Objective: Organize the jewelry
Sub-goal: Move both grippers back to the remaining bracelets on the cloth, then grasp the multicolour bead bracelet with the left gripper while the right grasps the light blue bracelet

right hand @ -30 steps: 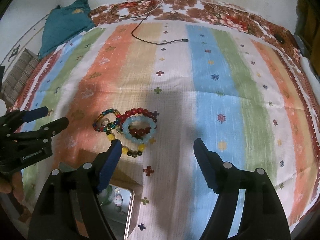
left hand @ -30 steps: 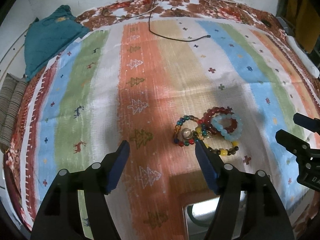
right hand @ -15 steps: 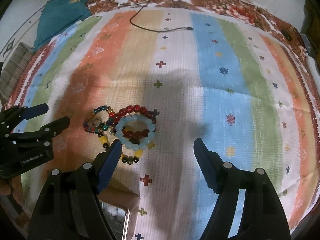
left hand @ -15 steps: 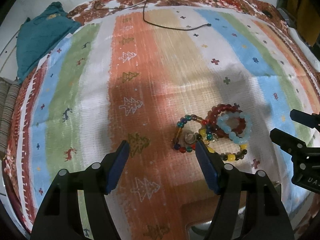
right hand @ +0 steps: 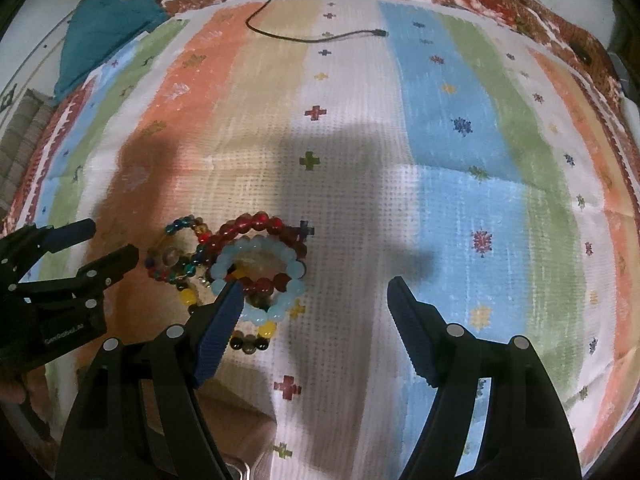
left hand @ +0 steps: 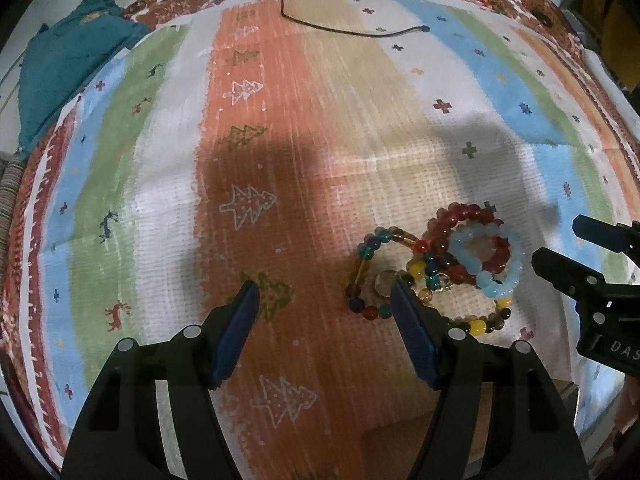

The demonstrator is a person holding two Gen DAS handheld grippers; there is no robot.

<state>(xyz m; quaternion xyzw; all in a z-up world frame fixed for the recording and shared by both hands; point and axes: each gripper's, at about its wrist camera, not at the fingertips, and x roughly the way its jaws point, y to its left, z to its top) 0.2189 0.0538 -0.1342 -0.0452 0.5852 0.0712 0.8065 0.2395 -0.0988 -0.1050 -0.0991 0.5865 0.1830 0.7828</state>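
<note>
Right gripper wide open, empty, over bracelets; left gripper likewise. Single out pale-blue bracelet; avoid snagging others.

Brightness: dim indoor light; colours muted, washed on the striped cloth
Shadows: broad soft dark patches across the striped cloth's middle, reaching the heap of bead bracelets
Sharpness: slight smear and grain; cloth weave soft
Distortion: strong fisheye bulge; stripes bow outward; black vignette at the corners
</note>
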